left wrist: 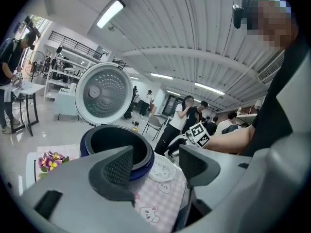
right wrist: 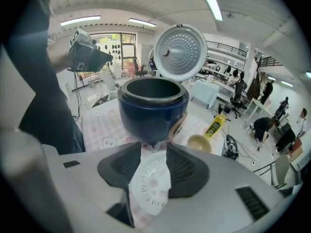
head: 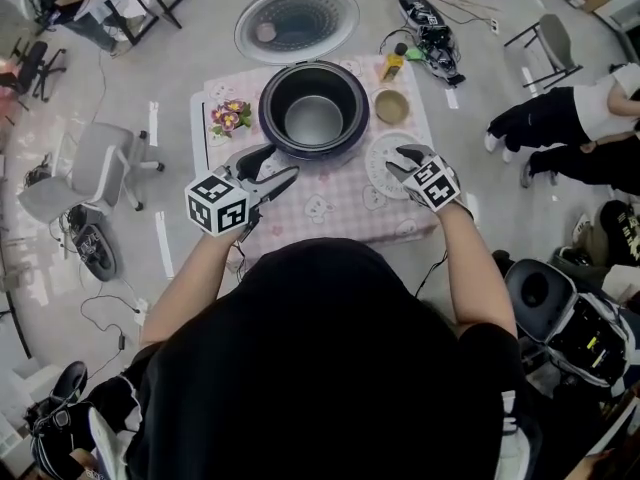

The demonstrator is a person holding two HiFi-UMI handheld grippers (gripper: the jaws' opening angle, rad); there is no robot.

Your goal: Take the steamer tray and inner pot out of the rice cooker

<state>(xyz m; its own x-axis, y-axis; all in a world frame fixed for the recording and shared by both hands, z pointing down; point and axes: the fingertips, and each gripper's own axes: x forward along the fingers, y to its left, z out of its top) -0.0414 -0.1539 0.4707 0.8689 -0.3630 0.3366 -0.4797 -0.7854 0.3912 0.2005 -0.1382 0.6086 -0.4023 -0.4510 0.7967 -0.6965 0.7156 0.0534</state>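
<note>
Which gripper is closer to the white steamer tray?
Right. The right gripper hovers over the steamer tray; the left gripper is farther left, before the rice cooker.

Rice cooker [head: 275, 128] is sitting mid-table on the cloth [head: 330, 208], inner pot [head: 313, 120] sitting in it, lid [head: 297, 20] standing open behind. Flowers [head: 230, 117] are lying left of the cooker. Steamer tray [head: 378, 168] is lying on the cloth just right of it, bowl [head: 391, 106] sitting behind the tray, bottle [head: 394, 63] lying behind the bowl. Left gripper [head: 280, 163] is hanging front-left of the cooker, right gripper [head: 400, 163] over the tray's near-right part
</note>
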